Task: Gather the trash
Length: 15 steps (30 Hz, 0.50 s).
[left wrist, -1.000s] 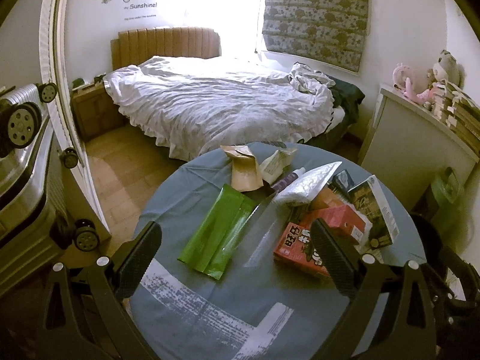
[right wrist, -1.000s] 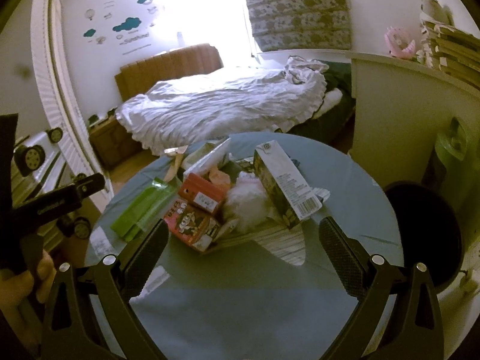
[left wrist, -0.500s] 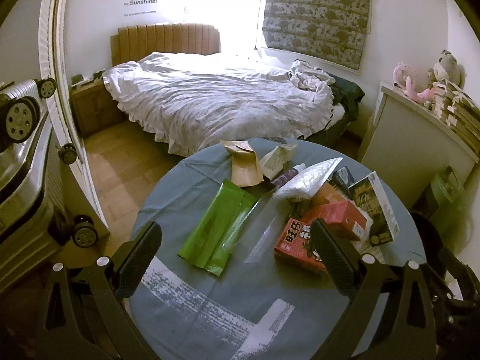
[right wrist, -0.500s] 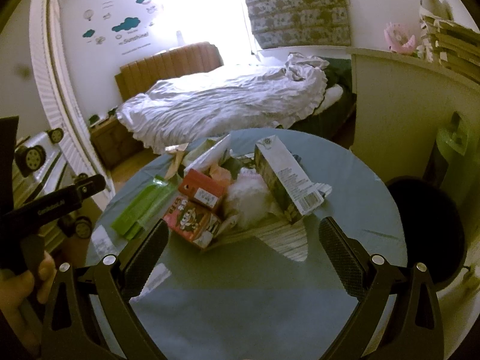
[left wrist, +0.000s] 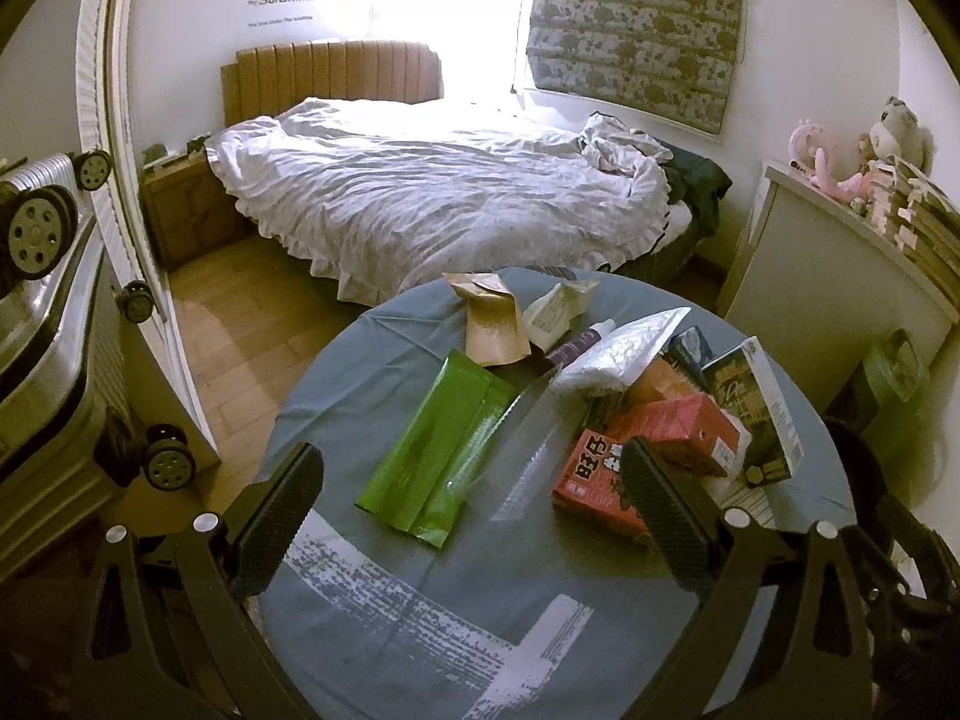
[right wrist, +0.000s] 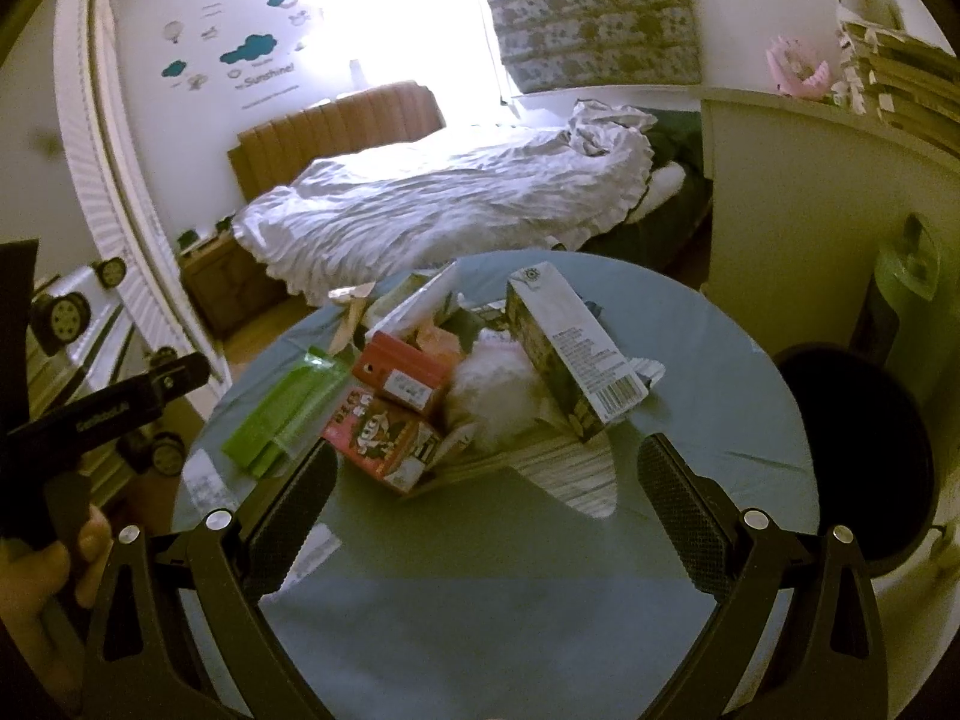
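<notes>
Trash lies on a round blue-grey table (left wrist: 384,396). In the left wrist view there is a green foil bag (left wrist: 438,450), a clear plastic wrapper (left wrist: 534,438), a brown paper pouch (left wrist: 492,324), a silver bag (left wrist: 624,348), red cartons (left wrist: 606,480) and a tall dark carton (left wrist: 756,408). The right wrist view shows the tall carton (right wrist: 570,354), red cartons (right wrist: 390,408), white fluff (right wrist: 498,390) and the green bag (right wrist: 282,414). My left gripper (left wrist: 468,516) is open above the table's near edge, empty. My right gripper (right wrist: 486,504) is open and empty, short of the pile.
A black bin (right wrist: 864,456) stands right of the table beside a white cabinet (right wrist: 798,210). A bed (left wrist: 444,198) lies beyond the table. A silver suitcase (left wrist: 42,324) lies at the left by the door. The hand holding the left gripper (right wrist: 54,546) shows at the left.
Both grippers have crept a little forward and lower toward the table, so the trash sits slightly closer. Both stay open and nothing on the table has moved.
</notes>
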Available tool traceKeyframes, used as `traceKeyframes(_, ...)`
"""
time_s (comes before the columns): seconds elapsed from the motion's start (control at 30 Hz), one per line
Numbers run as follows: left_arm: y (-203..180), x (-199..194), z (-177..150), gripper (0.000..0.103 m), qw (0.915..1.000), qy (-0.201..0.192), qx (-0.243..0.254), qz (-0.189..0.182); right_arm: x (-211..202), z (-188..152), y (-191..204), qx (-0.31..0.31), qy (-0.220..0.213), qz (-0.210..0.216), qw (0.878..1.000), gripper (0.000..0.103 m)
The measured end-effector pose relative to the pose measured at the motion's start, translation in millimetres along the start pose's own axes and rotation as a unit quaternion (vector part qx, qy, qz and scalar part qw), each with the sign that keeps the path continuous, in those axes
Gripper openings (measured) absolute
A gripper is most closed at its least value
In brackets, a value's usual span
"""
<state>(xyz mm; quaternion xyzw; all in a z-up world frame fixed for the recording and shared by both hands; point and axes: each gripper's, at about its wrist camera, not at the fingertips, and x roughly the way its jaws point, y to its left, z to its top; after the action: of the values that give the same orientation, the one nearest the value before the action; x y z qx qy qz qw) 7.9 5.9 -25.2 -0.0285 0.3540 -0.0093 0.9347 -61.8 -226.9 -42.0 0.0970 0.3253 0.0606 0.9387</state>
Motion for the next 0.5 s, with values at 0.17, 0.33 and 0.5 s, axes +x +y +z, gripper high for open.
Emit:
traceKeyframes(0.17, -0.6, 0.5, -0.4, 0.098, 1.0000, 0.000, 0.000, 0.000, 0.0, 0.0, 0.1, 0.000, 0.000, 0.000, 1.000, 0.099)
traceKeyframes(0.33, -0.9, 3.0, -1.9, 0.098, 1.0000, 0.004, 0.001, 0.001, 1.2, -1.3, -1.9, 0.002, 0.003, 0.001, 1.000, 0.099)
traceKeyframes(0.5, -0.8, 4.0, -2.2, 0.098, 1.0000, 0.006, 0.002, 0.001, 1.6, -1.7, -1.9, 0.002, 0.005, 0.002, 1.000, 0.099)
